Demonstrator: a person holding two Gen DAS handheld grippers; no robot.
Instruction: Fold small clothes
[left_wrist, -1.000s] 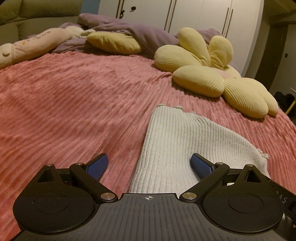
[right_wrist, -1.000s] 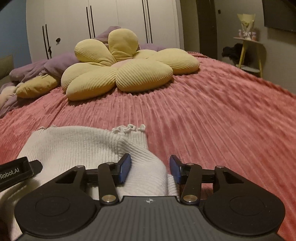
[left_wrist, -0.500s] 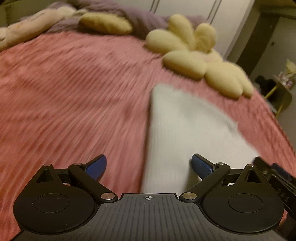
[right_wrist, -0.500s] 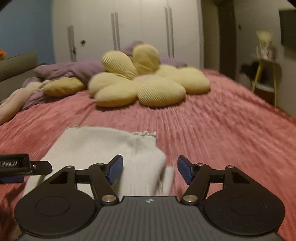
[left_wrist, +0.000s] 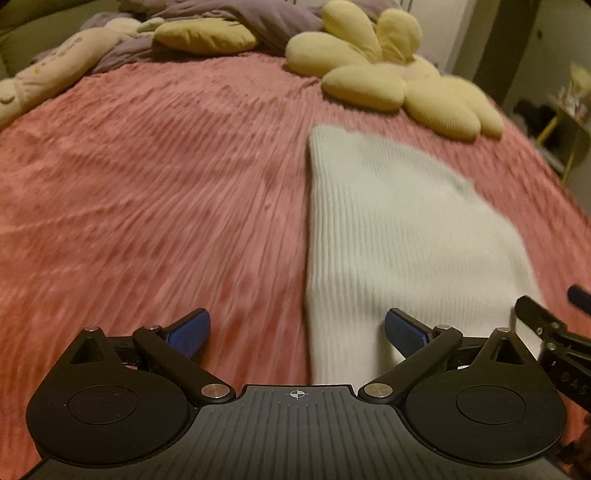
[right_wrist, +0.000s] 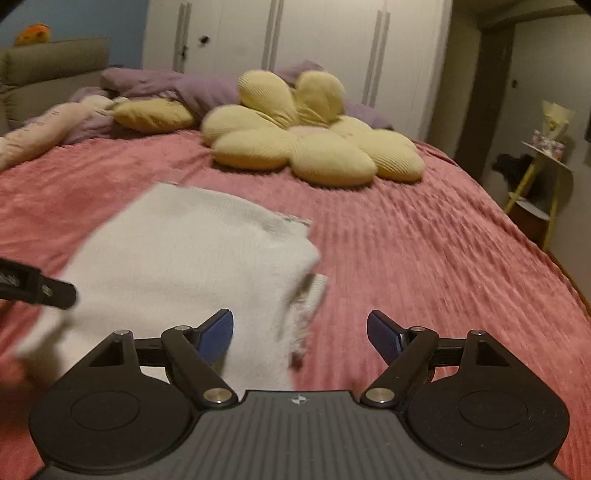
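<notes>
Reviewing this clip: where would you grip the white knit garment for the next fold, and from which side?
Probably the near corners of the white knit garment: it lies flat, lengthwise away from both cameras, its near edge straddled by the open left gripper and open right gripper. Come in low from the near side, one corner each.

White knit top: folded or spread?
Folded. The white knit top lies doubled on the pink bedspread, a second layer's edge peeking out at its right corner.
</notes>
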